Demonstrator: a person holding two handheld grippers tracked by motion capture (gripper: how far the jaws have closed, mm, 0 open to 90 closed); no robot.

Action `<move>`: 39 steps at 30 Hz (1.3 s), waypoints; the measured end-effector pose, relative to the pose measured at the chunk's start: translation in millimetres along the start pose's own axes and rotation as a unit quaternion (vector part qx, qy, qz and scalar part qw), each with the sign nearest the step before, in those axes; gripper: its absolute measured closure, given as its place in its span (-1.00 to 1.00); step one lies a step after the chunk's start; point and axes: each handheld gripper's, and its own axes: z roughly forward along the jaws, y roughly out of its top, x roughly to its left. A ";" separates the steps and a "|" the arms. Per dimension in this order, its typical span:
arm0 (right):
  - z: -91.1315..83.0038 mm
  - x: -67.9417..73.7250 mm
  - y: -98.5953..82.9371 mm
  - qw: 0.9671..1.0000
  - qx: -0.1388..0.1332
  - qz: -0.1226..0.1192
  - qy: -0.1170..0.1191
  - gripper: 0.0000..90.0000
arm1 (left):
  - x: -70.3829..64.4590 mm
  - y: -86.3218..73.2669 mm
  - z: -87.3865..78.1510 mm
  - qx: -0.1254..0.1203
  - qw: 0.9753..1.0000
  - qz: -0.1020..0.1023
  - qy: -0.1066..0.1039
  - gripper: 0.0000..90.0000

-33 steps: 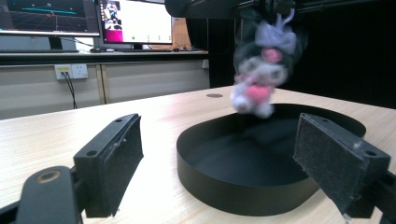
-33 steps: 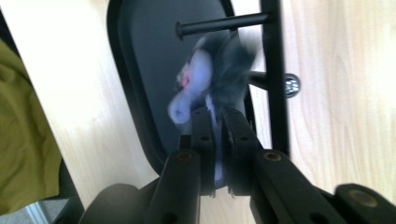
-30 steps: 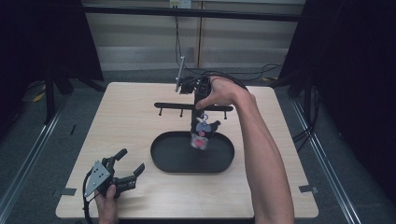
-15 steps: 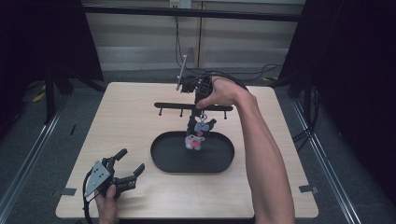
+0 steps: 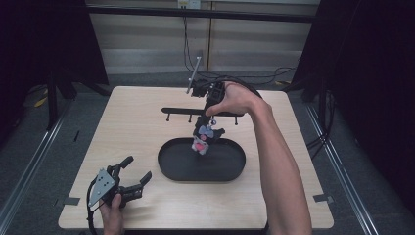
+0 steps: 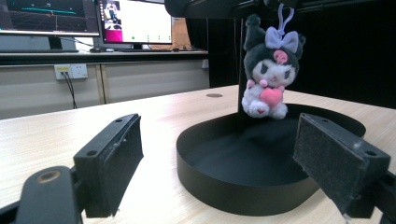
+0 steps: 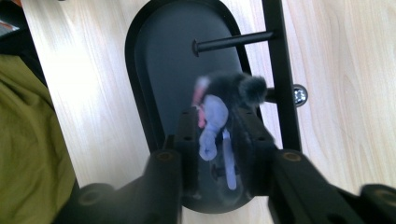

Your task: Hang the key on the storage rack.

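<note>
With the right gripper (image 5: pixel 205 128) clamped on the plush toy's (image 5: pixel 200 143) loop at mid-frame, dangling it over the black tray (image 5: pixel 230 169) just below the rack (image 5: pixel 176 111), I'd lower it gently before letting go, while the left gripper (image 5: pixel 134 172) rests, jaws apart, lower left.

The high view looks down over the whole table (image 5: pixel 137 122). The left gripper view looks low across it; the right gripper view looks straight down, close. All 3 share the black tray (image 5: pixel 225 169).
</note>
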 end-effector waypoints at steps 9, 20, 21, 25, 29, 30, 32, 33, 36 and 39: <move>-7.2 11.9 -9.8 0.999 -0.049 0.011 -0.009 0.34 | -0.6 -0.1 0.3 -0.002 1.000 -0.004 0.000 -0.66; -6.5 30.3 -26.2 0.993 -0.114 0.019 -0.004 0.26 | -0.4 -0.1 0.2 -0.001 1.000 -0.002 -0.002 -0.66; -6.3 33.0 -27.4 0.993 -0.116 0.025 -0.004 0.26 | -0.1 -0.1 -0.1 0.001 1.000 0.000 -0.002 -0.66; -3.0 41.0 -32.0 0.991 -0.134 0.014 -0.015 0.26 | -0.3 -0.1 0.1 0.000 1.000 -0.001 -0.002 -0.66; -0.2 49.2 -35.0 0.990 -0.138 0.008 -0.017 0.23 | -0.1 0.0 0.0 0.002 1.000 -0.001 -0.003 -0.66; 0.5 51.4 -35.9 0.990 -0.138 0.007 -0.015 0.23 | -0.1 0.0 -0.1 0.002 1.000 0.000 -0.003 -0.66; 1.0 56.2 -38.2 0.989 -0.144 0.004 -0.016 0.21 | 0.1 0.1 -0.3 0.003 1.000 0.001 -0.003 -0.66; 1.5 58.3 -39.9 0.989 -0.150 0.000 -0.017 0.21 | 0.1 0.1 -0.3 0.003 1.000 0.001 -0.003 -0.66; 4.8 64.3 -45.9 0.986 -0.165 0.005 -0.021 0.17 | 0.1 0.1 -0.3 0.003 1.000 0.001 -0.003 -0.66; 10.0 70.0 -52.0 0.981 -0.191 -0.006 -0.025 0.09 | 0.1 0.1 -0.3 0.003 1.000 0.001 -0.003 -0.66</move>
